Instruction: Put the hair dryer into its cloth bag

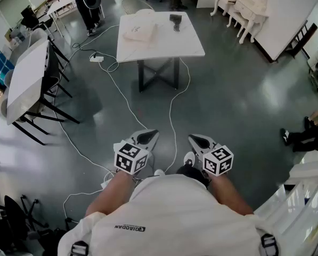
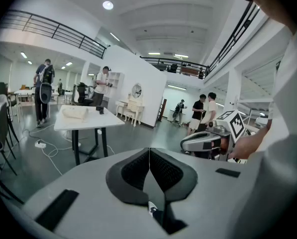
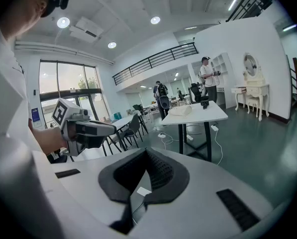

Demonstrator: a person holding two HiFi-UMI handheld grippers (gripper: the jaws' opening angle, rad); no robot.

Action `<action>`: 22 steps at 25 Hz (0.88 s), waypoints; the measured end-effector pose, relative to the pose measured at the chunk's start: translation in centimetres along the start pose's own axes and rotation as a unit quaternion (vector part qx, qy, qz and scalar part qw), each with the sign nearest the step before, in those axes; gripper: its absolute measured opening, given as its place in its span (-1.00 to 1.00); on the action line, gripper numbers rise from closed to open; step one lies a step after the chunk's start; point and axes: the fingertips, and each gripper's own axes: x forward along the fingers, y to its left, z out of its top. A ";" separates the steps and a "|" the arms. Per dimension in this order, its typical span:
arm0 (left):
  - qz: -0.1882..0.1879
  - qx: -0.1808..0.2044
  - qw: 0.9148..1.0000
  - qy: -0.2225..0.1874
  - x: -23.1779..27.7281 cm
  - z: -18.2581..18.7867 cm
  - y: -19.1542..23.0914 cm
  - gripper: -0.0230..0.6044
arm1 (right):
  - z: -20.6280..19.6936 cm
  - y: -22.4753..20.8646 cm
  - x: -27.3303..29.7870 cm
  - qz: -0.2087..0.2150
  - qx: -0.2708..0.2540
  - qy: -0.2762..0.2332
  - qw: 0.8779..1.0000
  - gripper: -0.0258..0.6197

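A white table stands a few steps ahead. On it lie a pale cloth bag and, to its right, a small black hair dryer. Both grippers are held close to the person's body, far short of the table. My left gripper and my right gripper are shut with nothing between the jaws. The left gripper view shows the bag and hair dryer far off beyond its shut gripper. In the right gripper view, bag and hair dryer lie beyond its shut gripper.
White cables run across the dark floor from a power strip to the person's feet. Grey tables with black chairs line the left. A white dressing table stands at the back right. People stand behind the table; another sits at right.
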 end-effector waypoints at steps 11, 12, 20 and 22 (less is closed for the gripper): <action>0.005 -0.012 1.000 -0.003 0.0 0.0 0.8 -0.83 | -0.2 0.2 0.9 0.003 0.002 0.003 1.000 -0.85; 0.004 -0.015 1.000 -0.003 0.0 -0.1 0.9 -0.83 | -0.3 0.2 1.1 -0.003 -0.004 0.006 1.000 -0.85; 0.002 -0.035 0.999 -0.007 -0.3 -0.4 1.7 -0.83 | -0.6 0.5 2.1 -0.006 -0.001 0.016 1.000 -0.85; 0.008 -0.023 1.000 0.000 -0.5 -0.8 1.9 -0.83 | -0.7 0.4 2.1 -0.010 0.008 0.019 1.000 -0.85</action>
